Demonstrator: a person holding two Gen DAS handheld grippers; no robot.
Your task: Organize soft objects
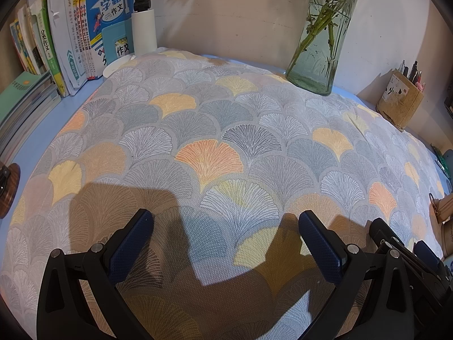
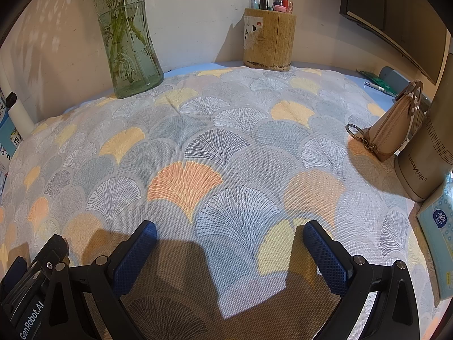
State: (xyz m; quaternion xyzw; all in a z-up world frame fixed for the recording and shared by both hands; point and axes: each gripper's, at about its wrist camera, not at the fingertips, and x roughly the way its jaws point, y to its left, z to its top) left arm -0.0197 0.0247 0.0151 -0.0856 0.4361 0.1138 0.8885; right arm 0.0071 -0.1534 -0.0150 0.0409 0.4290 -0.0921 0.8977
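Cushion (image 1: 215,130) flat, long axis left-right

I count one patterned cushion (image 1: 220,147) filling the middle of the frame, one glass vase (image 1: 320,56) at upper right, and one pen holder (image 2: 269,39). One tan pouch (image 2: 393,130), one tissue pack (image 2: 436,226) (lower right), one row of books (image 1: 70,42) at upper left.

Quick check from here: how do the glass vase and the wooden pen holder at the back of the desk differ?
The glass vase is clear and greenish, showing green stems and water inside; the pen holder is opaque, tan wood with a paper label. The vase is taller and waisted; the pen holder is a squat, straight cylinder. The vase holds plant stems, the pen holder pens. Both stand upright against the wall, at the far edge of the patterned cushion.
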